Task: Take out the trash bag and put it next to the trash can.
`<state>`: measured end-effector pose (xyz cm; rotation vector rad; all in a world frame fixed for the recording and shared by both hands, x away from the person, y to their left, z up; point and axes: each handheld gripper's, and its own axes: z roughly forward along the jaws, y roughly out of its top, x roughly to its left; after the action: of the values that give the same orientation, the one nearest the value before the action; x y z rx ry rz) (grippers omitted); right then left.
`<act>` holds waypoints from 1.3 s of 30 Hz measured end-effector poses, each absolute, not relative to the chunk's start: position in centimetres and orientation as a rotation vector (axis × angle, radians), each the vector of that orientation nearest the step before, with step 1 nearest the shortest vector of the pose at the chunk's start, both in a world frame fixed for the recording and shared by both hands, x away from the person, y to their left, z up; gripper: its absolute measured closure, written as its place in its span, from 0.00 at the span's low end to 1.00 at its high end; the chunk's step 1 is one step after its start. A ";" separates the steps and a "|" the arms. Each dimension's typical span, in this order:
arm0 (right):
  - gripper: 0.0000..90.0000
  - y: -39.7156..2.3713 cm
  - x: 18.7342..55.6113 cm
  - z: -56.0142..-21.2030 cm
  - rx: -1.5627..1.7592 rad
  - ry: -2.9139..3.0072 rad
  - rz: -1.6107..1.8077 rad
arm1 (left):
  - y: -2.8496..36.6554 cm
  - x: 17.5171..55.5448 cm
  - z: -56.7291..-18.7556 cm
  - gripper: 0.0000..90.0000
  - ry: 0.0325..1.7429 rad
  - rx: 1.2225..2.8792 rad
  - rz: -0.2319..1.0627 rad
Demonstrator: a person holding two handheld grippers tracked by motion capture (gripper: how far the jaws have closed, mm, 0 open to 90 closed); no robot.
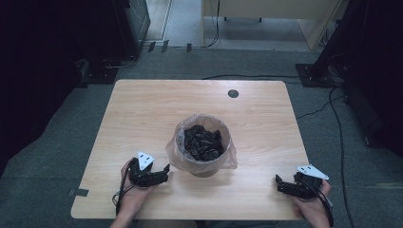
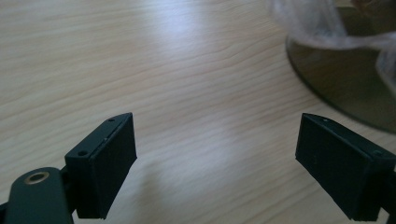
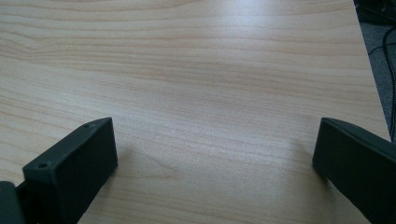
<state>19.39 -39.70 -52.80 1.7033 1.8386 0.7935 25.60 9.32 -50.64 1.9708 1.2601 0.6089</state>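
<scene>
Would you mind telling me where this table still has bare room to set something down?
The far half of the table is bare, from the bin up to the cable hole. The right side is bare too, between bin and right gripper. It is tightest beside the left gripper, close to the bin's plastic liner.

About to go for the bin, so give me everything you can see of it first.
The bin is a small round container standing upright near the middle of the table. A clear plastic liner is folded out over its rim and hangs crumpled down its sides. It holds dark crumpled pieces almost to the rim. The left tool lies close beside it, apart from it.
</scene>
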 end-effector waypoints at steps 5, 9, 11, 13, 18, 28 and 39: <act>0.00 -39.7 19.4 -52.8 1.703 1.838 0.794 | 7.6 26.2 -50.3 0.14 1.250 1.963 0.611; 0.00 -39.7 19.4 -52.8 1.702 1.840 0.794 | 6.8 26.5 -50.0 0.24 1.235 1.940 0.637; 0.00 -39.7 19.4 -52.8 1.698 1.842 0.793 | 6.6 26.6 -50.0 0.33 1.230 1.920 0.639; 0.03 -39.5 19.3 -52.7 1.669 1.846 0.784 | 6.6 26.6 -50.0 0.54 1.212 1.905 0.624; 0.14 -39.1 19.1 -52.2 1.685 1.782 0.783 | 6.5 26.1 -49.4 0.81 1.135 1.849 0.629; 0.15 -36.2 19.0 -51.2 1.666 1.782 0.921 | 7.0 25.8 -48.8 1.00 1.111 1.805 0.597; 0.16 -29.3 19.9 -51.4 1.578 1.915 1.003 | 7.5 25.5 -47.7 1.00 1.106 1.758 0.591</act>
<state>19.90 -29.35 -51.40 1.5776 1.9153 1.0033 25.46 7.53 -47.72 1.7583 1.1061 0.5915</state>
